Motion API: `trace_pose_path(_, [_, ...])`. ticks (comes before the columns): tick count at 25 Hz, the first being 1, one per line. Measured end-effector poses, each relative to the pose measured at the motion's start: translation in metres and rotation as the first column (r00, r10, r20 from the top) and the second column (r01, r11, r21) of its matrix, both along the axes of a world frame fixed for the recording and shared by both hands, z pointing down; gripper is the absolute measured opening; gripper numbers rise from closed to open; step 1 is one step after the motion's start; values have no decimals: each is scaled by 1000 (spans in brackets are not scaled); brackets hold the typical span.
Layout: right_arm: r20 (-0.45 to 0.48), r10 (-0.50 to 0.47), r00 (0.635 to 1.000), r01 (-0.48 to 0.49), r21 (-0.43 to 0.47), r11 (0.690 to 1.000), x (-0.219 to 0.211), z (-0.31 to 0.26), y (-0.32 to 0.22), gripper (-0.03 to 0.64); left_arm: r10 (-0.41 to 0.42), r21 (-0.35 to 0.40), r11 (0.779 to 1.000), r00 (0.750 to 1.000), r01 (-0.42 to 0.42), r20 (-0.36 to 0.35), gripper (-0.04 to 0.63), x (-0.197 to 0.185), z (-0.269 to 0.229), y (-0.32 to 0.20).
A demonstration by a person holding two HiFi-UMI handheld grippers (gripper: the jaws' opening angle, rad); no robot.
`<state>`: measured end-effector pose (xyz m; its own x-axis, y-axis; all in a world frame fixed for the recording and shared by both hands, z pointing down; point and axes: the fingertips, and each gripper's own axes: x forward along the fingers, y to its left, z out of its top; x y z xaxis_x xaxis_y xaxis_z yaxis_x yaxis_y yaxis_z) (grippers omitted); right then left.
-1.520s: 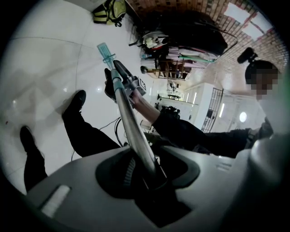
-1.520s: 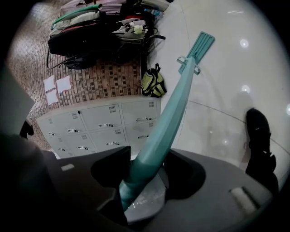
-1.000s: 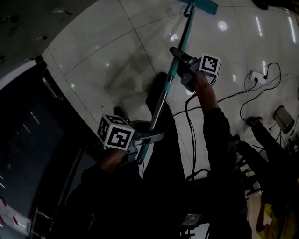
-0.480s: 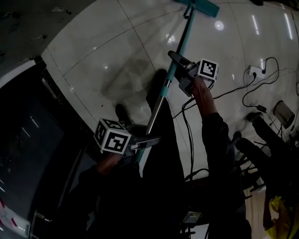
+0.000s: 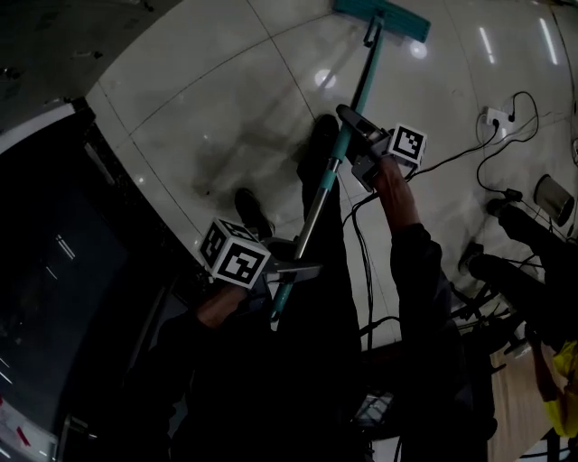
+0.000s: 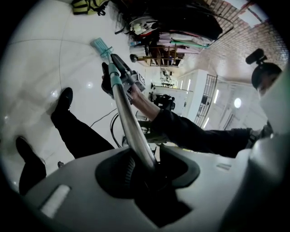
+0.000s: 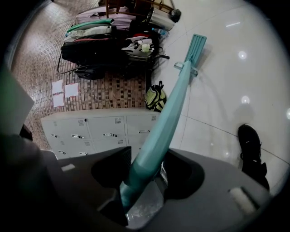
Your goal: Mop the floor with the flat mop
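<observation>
Head view: left claw pinching the flat mop at its steel lower pole, right claw clamped further along on the teal section, both arms reaching forward | Left gripper view: jaws closed round the steel pole | Right gripper view: jaws gripping the teal pole, mop head beyond the claw on the floor.

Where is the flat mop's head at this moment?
Head view, top right of centre: the mop head lies on the tile floor, at the far end of the pole, beyond the right gripper.
</observation>
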<state>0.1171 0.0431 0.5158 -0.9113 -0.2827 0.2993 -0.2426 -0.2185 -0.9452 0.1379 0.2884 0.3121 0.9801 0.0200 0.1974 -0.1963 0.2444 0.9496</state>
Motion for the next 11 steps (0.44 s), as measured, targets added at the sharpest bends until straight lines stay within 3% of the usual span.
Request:
trace_pose_path(3, [8, 3, 1000, -3, 10, 1000, -12, -6, 26, 224, -23, -16, 1000, 999, 23, -42, 161, -6, 3, 15])
trace_pose_path(5, [7, 30, 1000, -30, -1, 1000, -16, -8, 40, 221, 14, -10, 1000, 997, -15, -80, 167, -3, 5, 26])
trace_pose_path(7, [1, 52, 999, -52, -16, 999, -15, -5, 52, 215, 26, -18, 999, 996, -28, -84, 164, 2, 10, 35])
trace_pose_path(11, [-11, 31, 999, -31, -17, 999, -21, -3, 75, 216, -30, -50, 998, 997, 26, -71, 154, 5, 23, 35])
